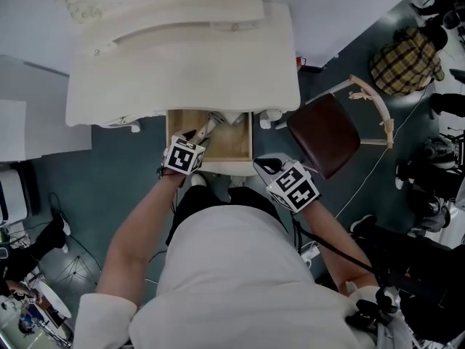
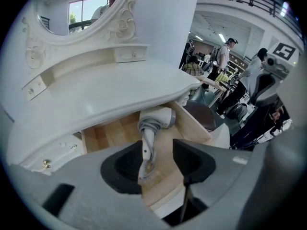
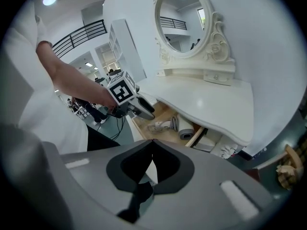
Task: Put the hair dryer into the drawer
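- The hair dryer (image 2: 156, 121) lies inside the open drawer (image 2: 108, 135) at the centre of the left gripper view. Its grey barrel is tucked under the table's edge, its cord is looped round its neck, and its handle points out toward the person.
- The left gripper (image 2: 158, 150) hangs over the drawer's front with its jaws apart. The dryer's handle runs up between them, closer to the jaw at frame left, and they are not clamped on it.
- The wooden drawer is pulled out from under a white dressing table (image 1: 182, 57), which fills the upper half of the head view.
- The right gripper (image 3: 151, 143) is held off to the side of the drawer, at the centre right of the head view. Its jaws are pressed together with nothing between them.
- An ornate oval mirror (image 3: 182, 18) stands on the table at the top of the right gripper view.
- A brown-seated chair (image 1: 323, 133) stands just right of the table.
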The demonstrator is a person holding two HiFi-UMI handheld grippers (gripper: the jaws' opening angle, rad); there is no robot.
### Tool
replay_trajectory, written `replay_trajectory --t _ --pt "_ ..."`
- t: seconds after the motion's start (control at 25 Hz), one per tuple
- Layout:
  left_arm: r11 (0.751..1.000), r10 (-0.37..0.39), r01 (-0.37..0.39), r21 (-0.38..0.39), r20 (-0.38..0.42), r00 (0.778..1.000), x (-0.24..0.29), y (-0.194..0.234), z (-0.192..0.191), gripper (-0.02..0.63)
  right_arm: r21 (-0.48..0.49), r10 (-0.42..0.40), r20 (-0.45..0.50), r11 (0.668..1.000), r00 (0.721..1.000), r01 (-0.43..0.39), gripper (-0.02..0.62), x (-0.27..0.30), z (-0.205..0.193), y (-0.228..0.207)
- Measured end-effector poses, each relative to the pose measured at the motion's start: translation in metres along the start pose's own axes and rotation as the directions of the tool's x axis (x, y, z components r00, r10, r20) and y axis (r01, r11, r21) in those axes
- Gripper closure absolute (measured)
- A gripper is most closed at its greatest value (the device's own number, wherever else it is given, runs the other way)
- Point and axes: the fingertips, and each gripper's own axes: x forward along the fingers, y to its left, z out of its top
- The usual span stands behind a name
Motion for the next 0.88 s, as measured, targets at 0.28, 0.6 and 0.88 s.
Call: replay_trajectory --t 0.28,0.6,0.88 --pt "0.999 -0.028 0.029 -0.014 0.031 0.999 -0.035 -0.027 -0.006 0.413 -0.016 0.015 -0.009 1.0 1.0 -0.015 0.595 0.015 0.002 0.018" --pt "0.996 -0.083 0.084 -0.012 0.046 0.995 -0.078 -0.042 -0.028 0.471 -0.013 -0.017 -0.022 1.0 1.0 0.017 0.595 0.026 0.01 0.046" --pt "0.991 -0.133 0.134 -0.01 0.061 0.989 -0.121 -0.049 -0.068 0.606 -0.001 -0.037 -0.033 0.999 0.999 0.037 0.595 0.04 0.008 0.099"
